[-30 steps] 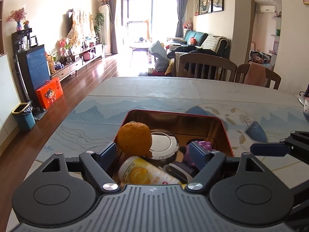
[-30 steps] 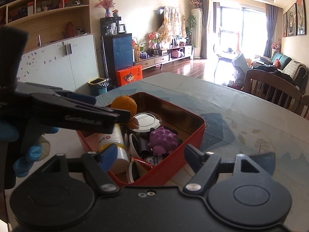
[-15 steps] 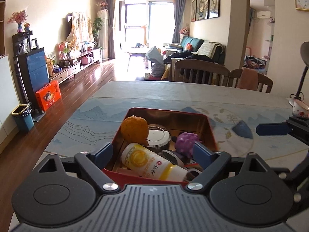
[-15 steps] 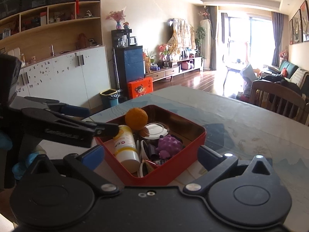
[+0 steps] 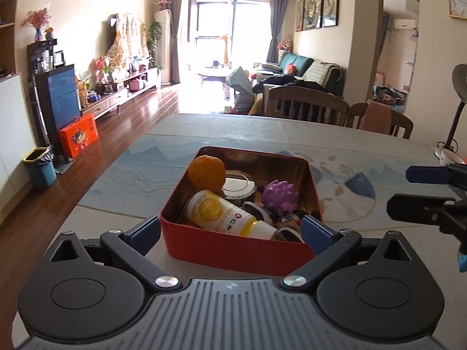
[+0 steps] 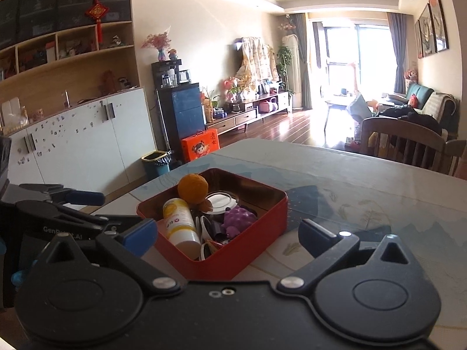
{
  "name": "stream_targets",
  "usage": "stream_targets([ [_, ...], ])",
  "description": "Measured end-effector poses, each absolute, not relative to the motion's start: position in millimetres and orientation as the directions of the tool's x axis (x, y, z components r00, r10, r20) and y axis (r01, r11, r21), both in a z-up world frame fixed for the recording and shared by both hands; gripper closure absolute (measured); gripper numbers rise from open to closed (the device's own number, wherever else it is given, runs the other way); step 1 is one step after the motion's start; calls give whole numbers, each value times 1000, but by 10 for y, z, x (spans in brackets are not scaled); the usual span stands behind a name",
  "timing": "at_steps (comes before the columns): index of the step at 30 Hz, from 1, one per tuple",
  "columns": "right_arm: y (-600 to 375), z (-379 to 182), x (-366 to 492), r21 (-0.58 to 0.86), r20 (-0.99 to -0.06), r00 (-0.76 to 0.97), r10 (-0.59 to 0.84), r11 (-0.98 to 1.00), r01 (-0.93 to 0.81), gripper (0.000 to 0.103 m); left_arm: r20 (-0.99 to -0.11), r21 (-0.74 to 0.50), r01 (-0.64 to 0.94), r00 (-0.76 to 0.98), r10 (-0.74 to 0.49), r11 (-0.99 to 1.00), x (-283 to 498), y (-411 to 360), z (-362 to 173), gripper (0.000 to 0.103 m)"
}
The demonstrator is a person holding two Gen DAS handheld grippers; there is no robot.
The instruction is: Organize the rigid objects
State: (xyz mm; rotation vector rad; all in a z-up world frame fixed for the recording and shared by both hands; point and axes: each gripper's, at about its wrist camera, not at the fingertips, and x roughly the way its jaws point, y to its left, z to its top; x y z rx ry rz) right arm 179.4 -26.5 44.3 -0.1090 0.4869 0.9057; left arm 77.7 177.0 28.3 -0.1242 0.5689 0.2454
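- Red tin standing on the bench, near its front edge, toward the left front corner.
- Left claw wide open and still opening, blue pads either side of the tin's near wall, not pressing on it; nothing gripped.
- Right claw wide open, empty, the tin's near corner showing between its pads without contact.
- Right claw also seen from the left wrist camera at the right edge, apart from the tin.
- Left claw seen from the right wrist camera at the left edge, just beside the tin's left wall.
- Inside the tin: orange at the far left, resting against the wall.
- Bottle, white with yellow label, lying on its side along the near left.
- Round jar with pale lid in the middle, behind the bottle.
- Purple spiky ball at the right, touching dark small items too cluttered to name.
- Lamp at the bench's far right edge.
- Chairs along the bench's far edge.
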Motion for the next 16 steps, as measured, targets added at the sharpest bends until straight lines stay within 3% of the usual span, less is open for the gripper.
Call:
stream_targets([
  [10, -300, 405, 1745, 104, -453, 522, 723, 624, -774, 0, -545, -12, -321, 796, 263, 947, 745, 1768, 268, 1],
  [16, -381, 383, 1751, 96, -453, 547, 705, 648, -756, 0, -569, -31, -300, 789, 230, 953, 769, 1792, 210, 0],
])
